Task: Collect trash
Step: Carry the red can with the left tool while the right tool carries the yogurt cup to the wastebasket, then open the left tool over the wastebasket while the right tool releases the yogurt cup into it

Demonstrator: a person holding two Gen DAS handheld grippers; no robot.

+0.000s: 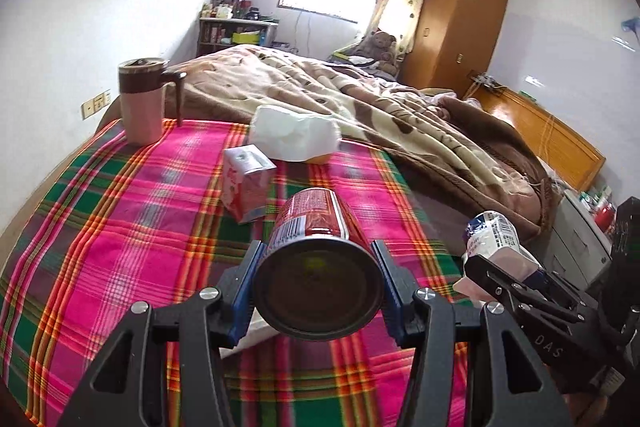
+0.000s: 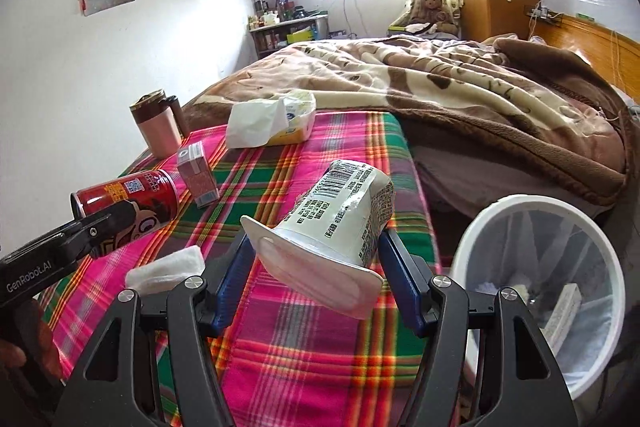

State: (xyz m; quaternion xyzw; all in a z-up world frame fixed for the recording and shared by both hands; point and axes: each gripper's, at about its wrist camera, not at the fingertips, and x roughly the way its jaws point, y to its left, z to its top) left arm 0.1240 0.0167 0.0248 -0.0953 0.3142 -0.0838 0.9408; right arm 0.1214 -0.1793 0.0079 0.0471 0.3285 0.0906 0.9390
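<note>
Can: your left gripper has its blue fingers clenched on the red can, base toward the camera, lifted clear of the plaid cloth.
Cup: your right gripper grips the white yogurt cup on both sides, sealed top toward the lens, tilted, barcode end at 12 o'clock, held above the cloth.
Bin: the white waste bin sits at 4 o'clock from the cup in the right wrist view, beside the tabletop edge, lined with a clear bag and holding some scraps.
Carton: a small pink drink carton stands on the cloth at 11 o'clock from the can, apart from it.
Tissue pack: a white and yellow tissue pack lies beyond the carton, near the far edge.
Wad: a white folded tissue lies on the cloth at 9 o'clock from your right fingers.
Mug: a pink and brown lidded mug stands upright at the far left corner.
Bed: a brown blanket covers the bed behind the tabletop.
</note>
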